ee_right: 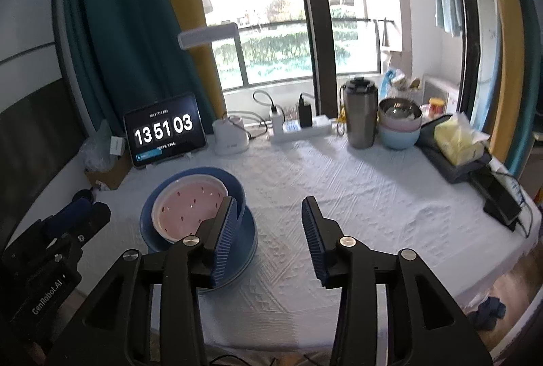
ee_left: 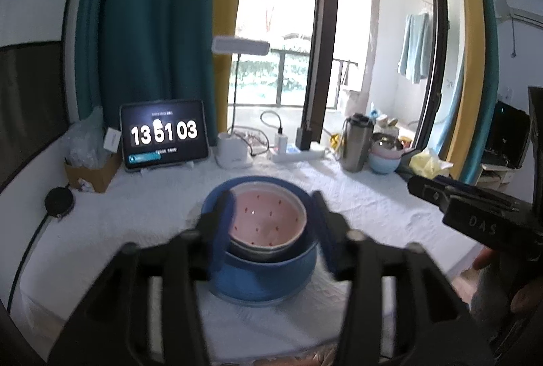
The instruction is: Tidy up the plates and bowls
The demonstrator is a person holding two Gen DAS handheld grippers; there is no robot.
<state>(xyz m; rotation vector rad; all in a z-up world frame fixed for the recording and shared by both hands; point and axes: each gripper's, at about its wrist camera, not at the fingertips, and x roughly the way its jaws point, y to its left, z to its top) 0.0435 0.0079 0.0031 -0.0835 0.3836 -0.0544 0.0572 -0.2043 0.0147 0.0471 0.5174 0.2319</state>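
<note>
The pink bowl is being nested in the blue bowl; the left tool is spread wide around both, the right tool gaping empty; withdrawal is judged next.

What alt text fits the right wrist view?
The open right gripper hovers above a white tablecloth, beside a pink speckled bowl nested in a blue bowl. A tablet clock stands behind.

Behind the black tablet showing 13 51 03 I see teal curtains, with a white lamp base, white power strip and steel tumbler to its right.
</note>
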